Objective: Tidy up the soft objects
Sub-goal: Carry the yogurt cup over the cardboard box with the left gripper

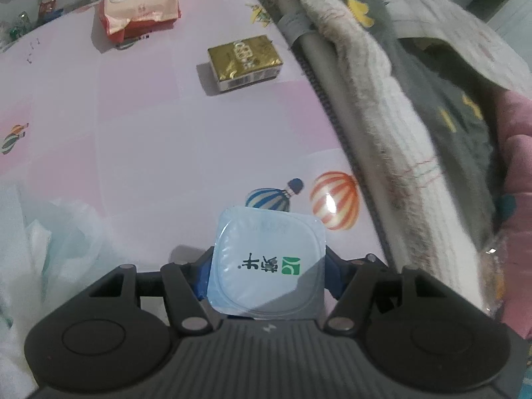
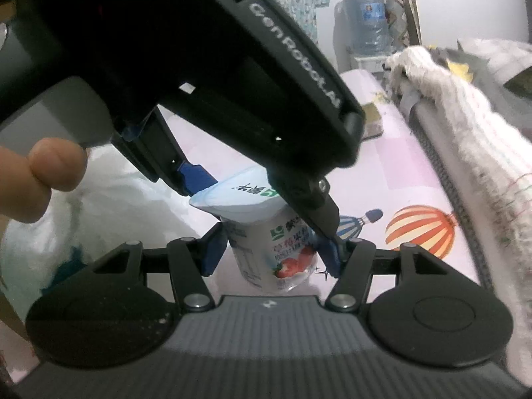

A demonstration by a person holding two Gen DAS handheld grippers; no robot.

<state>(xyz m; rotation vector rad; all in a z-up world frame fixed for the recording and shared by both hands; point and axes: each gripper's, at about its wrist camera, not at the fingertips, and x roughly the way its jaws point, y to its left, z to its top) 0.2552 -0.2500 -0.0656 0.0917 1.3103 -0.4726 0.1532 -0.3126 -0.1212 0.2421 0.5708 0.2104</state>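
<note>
The left gripper point(image 1: 267, 266) is clamped on a yogurt cup point(image 1: 267, 262), its blue pads pressed against the cup's sides just under the rim. From the left wrist view only the cup's pale blue foil lid shows, with a green logo and dark characters printed on it, so the cup looks like a flat square between the fingers. That same view takes in the pink checked sheet point(image 1: 149, 126) with its balloon prints, a gold packet point(image 1: 245, 61) lying further out on it, a pink wipes pack point(image 1: 141, 3) beyond that near the far edge, crumpled white plastic point(image 1: 40, 232) at the left, and a heap of blankets point(image 1: 382, 83) along the right.

The right wrist view shows what the first hides: the cup point(image 2: 276, 249) has a white body with a strawberry picture, and it hangs tilted above the sheet point(image 2: 409, 179), lid tipped toward the camera. The left gripper point(image 2: 262, 206) comes in from above as a large dark body with lettering, held by a hand point(image 2: 36, 183) whose fingertips show at the left edge. The right gripper point(image 2: 271, 252) has its blue pads on either side of the cup's body, close to it; whether they press it or merely flank it cannot be told. Behind, a water jug point(image 2: 365, 20) stands against the wall, and the blankets point(image 2: 465, 106) lie at the right.
</note>
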